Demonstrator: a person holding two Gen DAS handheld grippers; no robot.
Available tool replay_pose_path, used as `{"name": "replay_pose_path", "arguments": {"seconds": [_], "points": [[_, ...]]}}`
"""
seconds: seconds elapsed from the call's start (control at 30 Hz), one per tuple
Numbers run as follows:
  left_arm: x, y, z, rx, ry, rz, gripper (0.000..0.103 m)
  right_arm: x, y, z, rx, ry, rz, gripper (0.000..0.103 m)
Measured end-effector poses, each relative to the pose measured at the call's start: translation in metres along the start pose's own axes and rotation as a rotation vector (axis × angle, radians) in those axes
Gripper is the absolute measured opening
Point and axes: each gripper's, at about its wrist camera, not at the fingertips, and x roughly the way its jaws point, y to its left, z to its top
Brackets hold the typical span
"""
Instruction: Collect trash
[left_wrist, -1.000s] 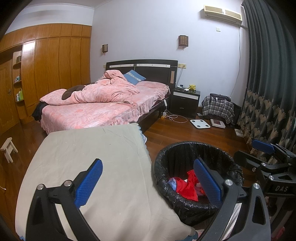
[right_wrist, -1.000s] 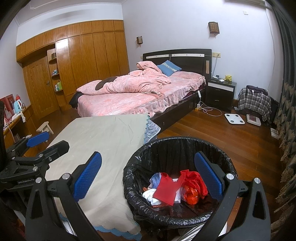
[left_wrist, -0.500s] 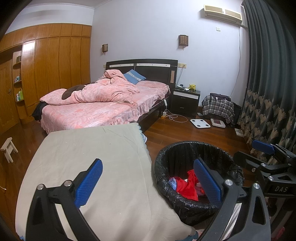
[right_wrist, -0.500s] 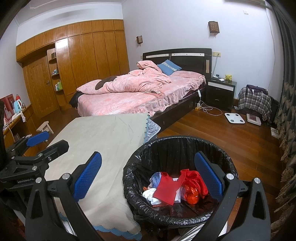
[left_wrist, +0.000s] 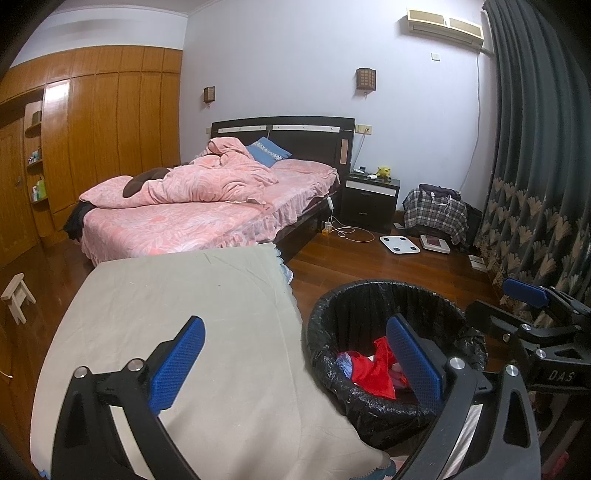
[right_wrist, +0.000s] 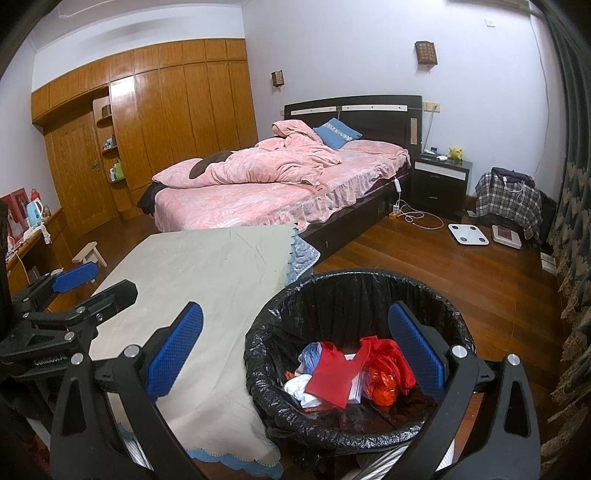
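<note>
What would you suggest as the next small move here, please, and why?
Probably draw both hand-held grippers back and stop. The left hand-held gripper and right hand-held gripper are open and empty, the red wrappers lie in the bin, and the grey tablecloth shows no trash.

I count one black-lined trash bin (right_wrist: 354, 295), one cloth-covered table (right_wrist: 207, 266), one bed (right_wrist: 273, 199) with one blue pillow (right_wrist: 338, 132), one nightstand (right_wrist: 439, 181), two wall lamps (right_wrist: 424, 53), two floor scales (right_wrist: 468, 234), one small wooden stool (right_wrist: 90, 254), and two grippers, the left gripper (left_wrist: 295, 363) and the right gripper (right_wrist: 295, 356), both spread wide and empty.
</note>
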Motion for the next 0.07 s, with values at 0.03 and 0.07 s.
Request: {"name": "replay_pose_path", "arguments": {"seconds": [0.03,0.07], "points": [[0.0004,-0.002,0.0008,0.001,0.0,0.001,0.097,0.0,0.0004,-0.0001,0.0,0.0,0.0,0.098],[0.0004,-0.0026,0.001,0.001,-0.001,0.001,0.097,0.0002,0.0006,-0.0001,0.0,0.0,0.0,0.098]]}}
